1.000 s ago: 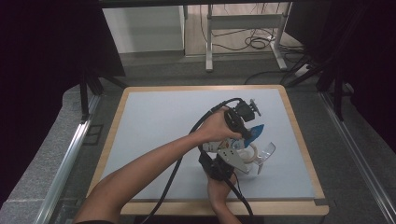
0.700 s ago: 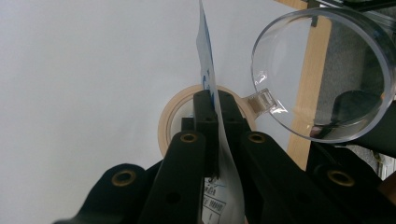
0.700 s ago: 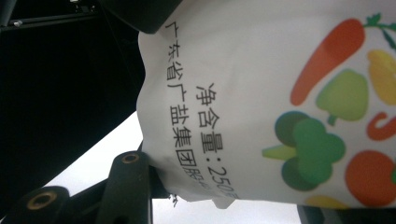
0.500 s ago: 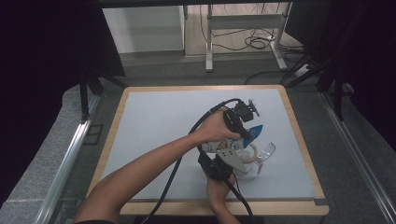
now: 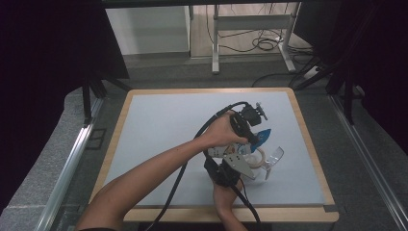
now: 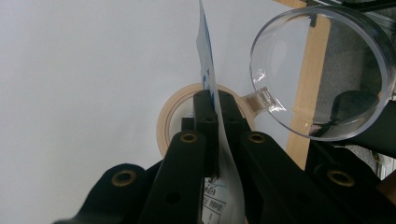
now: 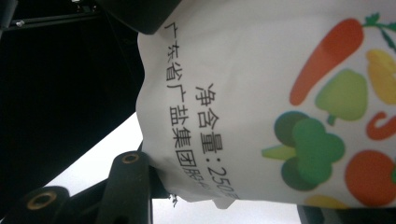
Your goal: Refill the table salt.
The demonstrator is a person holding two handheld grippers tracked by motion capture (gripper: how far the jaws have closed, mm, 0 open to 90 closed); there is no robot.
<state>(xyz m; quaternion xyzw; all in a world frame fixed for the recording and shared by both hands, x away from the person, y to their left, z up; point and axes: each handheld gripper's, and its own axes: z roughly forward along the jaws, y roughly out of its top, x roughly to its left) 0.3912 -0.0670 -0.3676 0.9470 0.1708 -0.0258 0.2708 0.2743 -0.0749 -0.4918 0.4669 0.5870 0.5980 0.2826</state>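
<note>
Pouch: a printed plastic pouch (image 7: 261,93), white with vegetable pictures and black lettering, blue at its top edge (image 5: 260,137); I hold it off the worktop, between my two tools, over the right half of the mat.

Feel, as I judge it: thin film, soft and crinkly, slick on the surface; light to moderate in weight. It sags and folds where unsupported, so it needs two holds.

Left tool (image 6: 212,100): my jaws are pressed together on the pouch's thin flat edge, the film running up between the pads. A good hold, I think: the sealed edge is the stiffest part and will not slip much.

Right tool (image 7: 161,186): jaws part-way apart, bearing on the fuller body of the pouch from below; one jaw visible against the film.

Below: a roll of tan tape (image 6: 170,116) lies flat on the worktop (image 5: 159,125), right under the pinched edge.

Beside: a clear plastic cup (image 6: 322,70) with a small handle, tipped on its side, just beside the roll.

Risk: squeezing the body hard may burst or crease it; better to grip the seams.
</note>
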